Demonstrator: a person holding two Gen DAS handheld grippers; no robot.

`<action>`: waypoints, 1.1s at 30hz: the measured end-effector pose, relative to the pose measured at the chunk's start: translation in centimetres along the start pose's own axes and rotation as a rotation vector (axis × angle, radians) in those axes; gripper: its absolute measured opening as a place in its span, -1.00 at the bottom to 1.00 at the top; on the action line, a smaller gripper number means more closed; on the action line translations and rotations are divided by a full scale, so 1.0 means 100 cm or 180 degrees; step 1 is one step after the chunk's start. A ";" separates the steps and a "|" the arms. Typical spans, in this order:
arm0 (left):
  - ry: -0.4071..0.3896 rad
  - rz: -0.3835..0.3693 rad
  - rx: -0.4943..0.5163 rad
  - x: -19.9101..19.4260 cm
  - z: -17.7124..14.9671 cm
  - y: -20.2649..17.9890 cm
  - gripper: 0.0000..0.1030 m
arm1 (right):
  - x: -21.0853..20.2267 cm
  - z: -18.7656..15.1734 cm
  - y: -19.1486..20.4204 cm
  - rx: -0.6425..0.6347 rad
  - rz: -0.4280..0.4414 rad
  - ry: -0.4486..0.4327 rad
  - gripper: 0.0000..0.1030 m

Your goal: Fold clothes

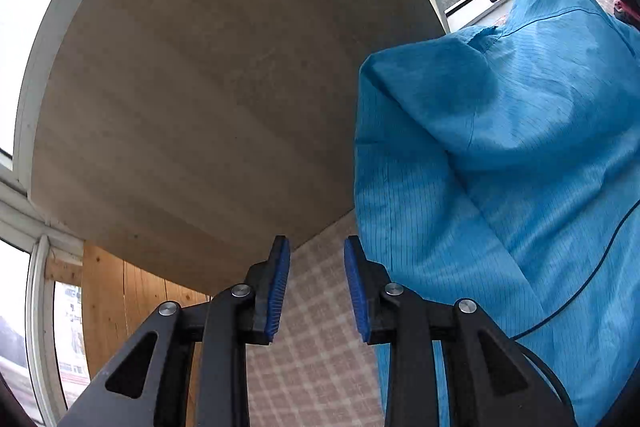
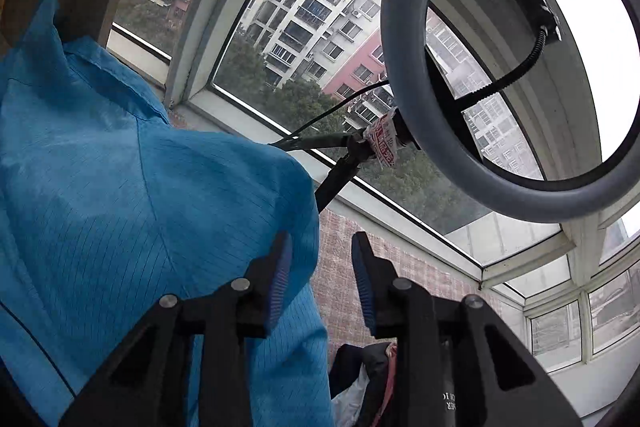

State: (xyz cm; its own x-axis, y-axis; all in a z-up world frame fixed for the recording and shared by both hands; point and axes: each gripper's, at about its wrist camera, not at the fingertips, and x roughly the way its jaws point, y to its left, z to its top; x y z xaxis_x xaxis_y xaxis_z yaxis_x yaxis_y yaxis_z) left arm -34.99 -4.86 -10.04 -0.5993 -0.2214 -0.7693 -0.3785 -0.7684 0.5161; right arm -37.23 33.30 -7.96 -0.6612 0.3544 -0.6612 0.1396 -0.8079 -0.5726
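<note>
Left gripper and right gripper are seen parted, nothing clamped; blue garment is draped beside both.

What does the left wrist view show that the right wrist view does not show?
Only the left wrist view shows the large bare surface of the wooden table, and the wooden panel under its near edge. Only the right wrist view shows the ring light on its stand, the apartment buildings outside the window, and a pile of dark clothes low on the floor. Both views show the blue garment, the checked floor, and an open tool with nothing between its blue pads: the left tool and the right tool.
</note>
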 end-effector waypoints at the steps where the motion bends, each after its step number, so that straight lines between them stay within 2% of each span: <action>1: 0.0017 -0.0098 -0.0078 -0.006 -0.018 0.004 -0.39 | -0.005 -0.003 -0.005 0.0050 0.0018 0.0000 -0.15; 3: 0.0089 -0.0415 -0.0232 -0.012 -0.060 0.004 -0.24 | -0.019 -0.007 -0.019 0.0216 0.0153 -0.0015 -0.08; 5: 0.0124 -0.0697 -0.0256 -0.023 -0.095 -0.021 -0.14 | -0.044 -0.016 -0.028 0.0428 0.0333 -0.0065 -0.07; 7: 0.0162 -0.1003 -0.0280 -0.028 -0.129 -0.062 -0.08 | -0.079 -0.032 -0.034 0.0656 0.0620 -0.0134 -0.03; 9: 0.0212 -0.1175 -0.0220 -0.024 -0.151 -0.101 -0.07 | -0.114 -0.056 -0.033 0.0873 0.0964 -0.0185 0.21; 11: 0.0235 -0.1204 -0.0160 -0.019 -0.166 -0.139 -0.06 | -0.140 -0.085 -0.020 0.1017 0.1217 -0.0208 0.27; 13: 0.0274 -0.1184 -0.0181 -0.008 -0.172 -0.164 -0.06 | -0.161 -0.118 -0.002 0.1094 0.1341 -0.0199 0.27; 17: 0.0269 -0.1162 -0.0294 0.006 -0.167 -0.173 -0.06 | -0.194 -0.189 0.033 0.1323 0.1528 -0.0045 0.27; 19: 0.0263 -0.1117 -0.0256 0.010 -0.165 -0.174 -0.06 | -0.200 -0.220 0.039 0.1488 0.1517 0.0074 0.27; 21: 0.0283 -0.1152 -0.0246 0.013 -0.165 -0.171 -0.29 | -0.207 -0.250 0.044 0.1652 0.1505 0.0194 0.27; 23: 0.0308 -0.1198 -0.0349 0.017 -0.165 -0.160 -0.95 | -0.213 -0.279 0.048 0.1812 0.1489 0.0304 0.27; 26: 0.0320 -0.1224 -0.0600 0.019 -0.169 -0.131 -0.97 | -0.221 -0.298 0.041 0.1985 0.1428 0.0319 0.27; 28: 0.0271 -0.1037 -0.0642 0.014 -0.174 -0.103 -0.97 | -0.223 -0.305 0.037 0.2050 0.1390 0.0330 0.27; 30: 0.0215 -0.0672 -0.0709 0.009 -0.179 -0.060 -0.97 | -0.224 -0.310 0.036 0.2077 0.1401 0.0321 0.27; 31: 0.0213 -0.0448 -0.0754 0.009 -0.182 -0.037 -0.94 | -0.224 -0.311 0.038 0.2071 0.1407 0.0323 0.27; 33: 0.0335 0.0185 -0.0894 0.017 -0.192 0.016 -0.74 | -0.223 -0.314 0.042 0.2074 0.1438 0.0352 0.27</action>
State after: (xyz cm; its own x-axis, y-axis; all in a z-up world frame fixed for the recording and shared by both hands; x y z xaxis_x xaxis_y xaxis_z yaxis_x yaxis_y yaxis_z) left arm -23.10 -18.01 -17.73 -0.5324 -0.3197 -0.7838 -0.1270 -0.8853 0.4473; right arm 1.22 36.79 -10.77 -0.5617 -0.0558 -0.8254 -0.1048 -0.9849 0.1379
